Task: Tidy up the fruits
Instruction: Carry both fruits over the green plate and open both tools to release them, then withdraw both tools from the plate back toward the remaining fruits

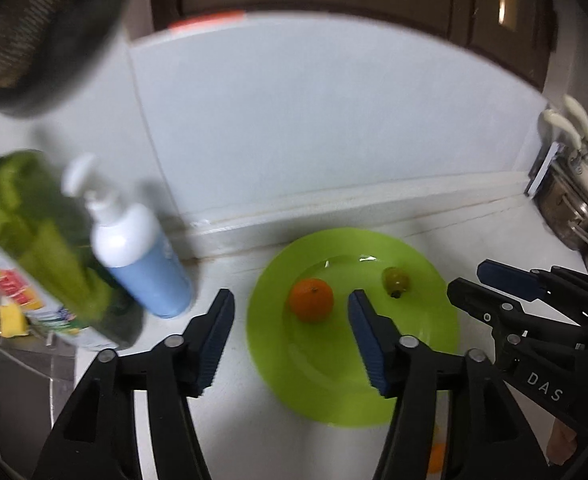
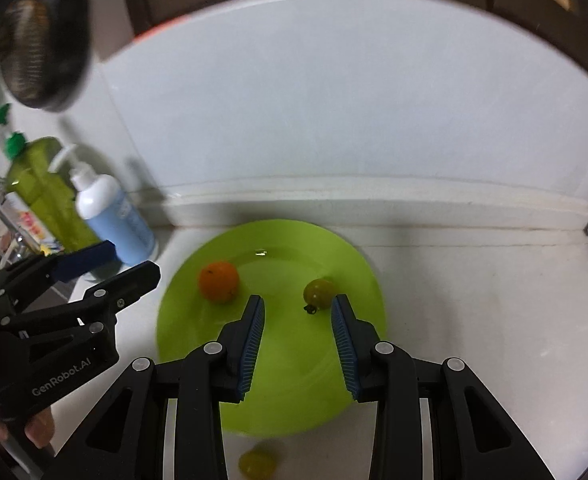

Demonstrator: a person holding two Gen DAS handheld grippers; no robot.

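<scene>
White kitchen counter (image 2: pixel 454 280) against a pale wall. Far left, a soap bottle (image 2: pixel 110 216), then the left gripper (image 1: pixel 290 300), jaws apart and empty. On the green plate (image 2: pixel 334 400): orange (image 2: pixel 219 281), small greenish fruit (image 2: pixel 319 291). Right gripper (image 2: pixel 298 304) hangs above, gaping, holding nothing.

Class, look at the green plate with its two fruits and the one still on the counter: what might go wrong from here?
1. The round orange fruit and yellow-green fruit lie loose on the green plate; a nudge may roll them.
2. Another fruit sits off the plate, under the right gripper, easily missed.
</scene>
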